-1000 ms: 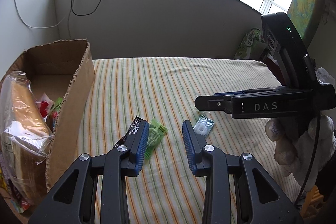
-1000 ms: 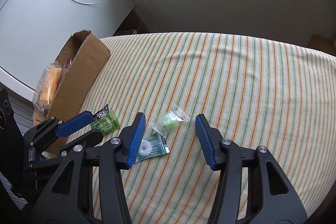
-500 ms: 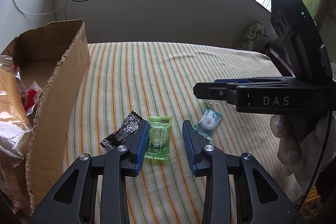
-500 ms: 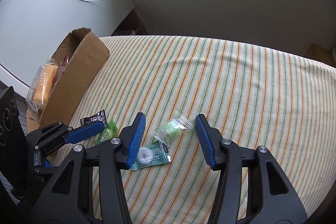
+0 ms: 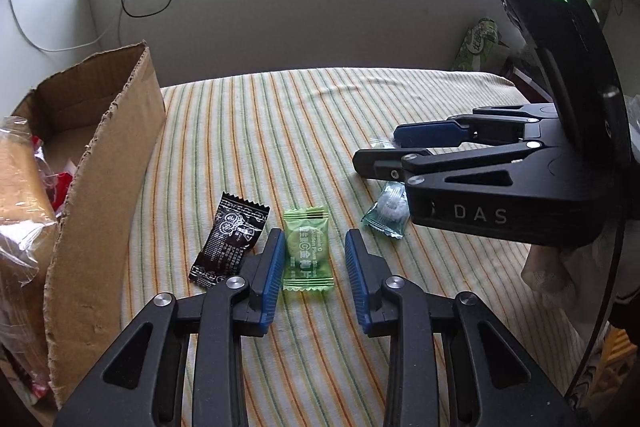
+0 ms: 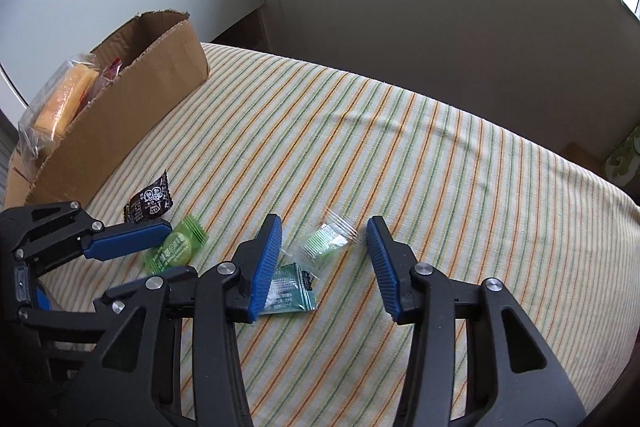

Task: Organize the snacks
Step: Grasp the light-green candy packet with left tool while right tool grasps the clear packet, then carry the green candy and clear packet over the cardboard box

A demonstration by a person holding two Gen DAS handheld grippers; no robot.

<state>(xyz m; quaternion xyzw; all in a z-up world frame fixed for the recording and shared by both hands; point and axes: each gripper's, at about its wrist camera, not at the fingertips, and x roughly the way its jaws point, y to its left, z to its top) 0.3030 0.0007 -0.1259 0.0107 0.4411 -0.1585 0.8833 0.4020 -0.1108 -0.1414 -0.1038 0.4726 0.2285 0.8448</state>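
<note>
The left tongs point(image 5: 315, 267) now straddle the green candy point(image 5: 306, 254), which a second ago lay half hidden behind the left pad; their jaws are closing, one pad at the wrapper's edge, the other still clear. The black sachet point(image 5: 231, 239) lies just beside it, near the cardboard box point(image 5: 108, 163). The right tongs point(image 6: 323, 259) have rolled and are narrowing around the clear green-sweet packet point(image 6: 326, 241) on the striped cloth point(image 6: 440, 187), pads apart from it; the teal mint packet point(image 6: 290, 289) lies under their left pad.

Four sweets point(image 5: 307, 254) lie right of the box point(image 5: 108, 163).
</note>
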